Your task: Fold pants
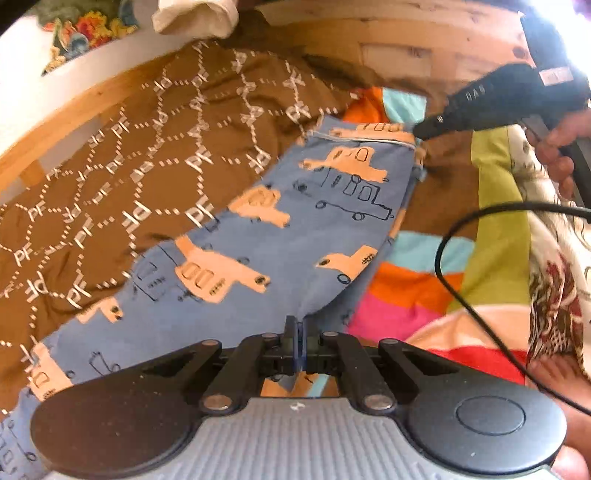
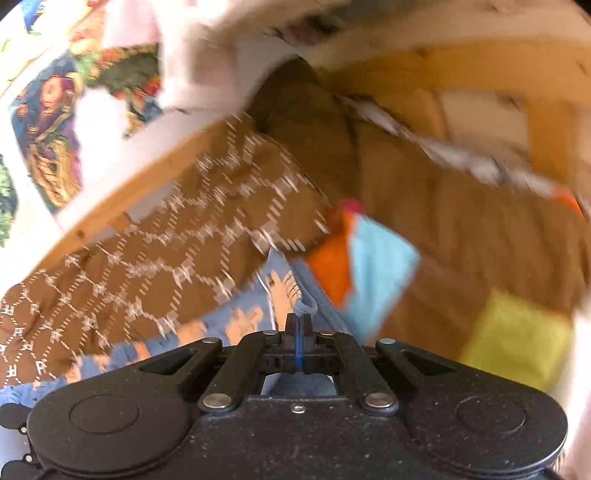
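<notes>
Pants [image 1: 258, 236], brown blanket [image 1: 110, 155], colourful quilt [image 1: 417, 280], cable [image 1: 461, 258]

Home bedroom, likely a child's. Wooden bed frame [image 1: 70, 110] runs along the upper left of the left wrist view, white wall behind it. Brown monogram-print blanket [image 1: 129, 155] covers the mattress, colour-block patchwork quilt [image 1: 417, 291] at lower right. Floral fabric [image 1: 88, 29] at the top left corner.

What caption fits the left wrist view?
Both hand-held grippers pinch blue truck-print pants over a brown blanket.
</notes>
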`<state>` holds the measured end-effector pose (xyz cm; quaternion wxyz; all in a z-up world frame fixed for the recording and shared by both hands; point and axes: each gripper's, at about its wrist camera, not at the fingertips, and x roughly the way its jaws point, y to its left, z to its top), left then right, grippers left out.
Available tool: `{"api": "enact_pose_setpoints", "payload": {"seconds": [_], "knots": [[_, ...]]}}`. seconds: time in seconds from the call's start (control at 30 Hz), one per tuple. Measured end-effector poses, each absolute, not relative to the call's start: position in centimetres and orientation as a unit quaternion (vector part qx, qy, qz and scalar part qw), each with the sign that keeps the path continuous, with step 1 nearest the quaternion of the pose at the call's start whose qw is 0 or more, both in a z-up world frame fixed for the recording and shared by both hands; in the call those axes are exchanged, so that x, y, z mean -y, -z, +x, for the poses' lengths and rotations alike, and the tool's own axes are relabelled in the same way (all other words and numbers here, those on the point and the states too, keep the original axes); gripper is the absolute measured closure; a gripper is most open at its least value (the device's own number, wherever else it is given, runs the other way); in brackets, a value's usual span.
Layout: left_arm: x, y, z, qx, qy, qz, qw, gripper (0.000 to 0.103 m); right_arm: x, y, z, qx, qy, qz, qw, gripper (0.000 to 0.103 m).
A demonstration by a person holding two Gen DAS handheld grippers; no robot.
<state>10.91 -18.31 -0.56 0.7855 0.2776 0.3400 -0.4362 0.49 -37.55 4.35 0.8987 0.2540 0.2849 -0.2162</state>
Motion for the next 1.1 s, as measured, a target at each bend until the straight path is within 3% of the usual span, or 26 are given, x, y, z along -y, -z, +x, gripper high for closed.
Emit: {"api": "enact_pose_setpoints", "payload": {"seconds": [0.2,0.23,0.27,0.33,0.5,0.6,0.8,0.9,0.97,1.1], "knots": [[18.9,0.7,12.6,-0.374,0.471,0.268,0.753,0.098,38.7,-1.8,-0.9,-0.308,0.243,0.277,0.877,0.103],[18.9,0.4,13.2,-0.377,0.477,0.257,0.751,0.084,38.8,-1.7,-1.1,-0.307,0.240,0.280,0.877,0.103],[18.9,0.0,13.9,-0.382,0.484,0.244,0.748,0.058,38.9,-1.6,-1.3,-0.305,0.234,0.286,0.878,0.095],[19.5,-1.2,15.5,-0.380,0.489,0.211,0.756,0.036,39.0,-1.6,-1.5,-0.299,0.226,0.291,0.880,0.085],[24.0,-3.3,19.8,-0.357,0.491,0.176,0.774,0.034,38.3,-1.7,-0.9,-0.298,0.204,0.286,0.888,0.072],[28.1,-3.2,22.6,-0.363,0.499,0.149,0.773,0.027,38.1,-1.7,-0.3,-0.298,0.191,0.272,0.895,0.068],[35.9,-1.6,26.4,-0.387,0.505,0.138,0.759,0.027,38.8,-1.6,0.8,-0.299,0.184,0.276,0.894,0.064],[37.9,-0.7,27.6,-0.411,0.508,0.132,0.746,0.048,39.2,-1.4,0.9,-0.297,0.185,0.291,0.891,0.064],[38.5,-0.2,27.9,-0.427,0.519,0.124,0.730,0.068,39.2,-1.2,0.8,-0.296,0.184,0.292,0.891,0.064],[39.2,0.2,27.1,-0.418,0.521,0.139,0.731,0.078,39.3,-1.0,0.5,-0.291,0.184,0.294,0.891,0.069]]}}
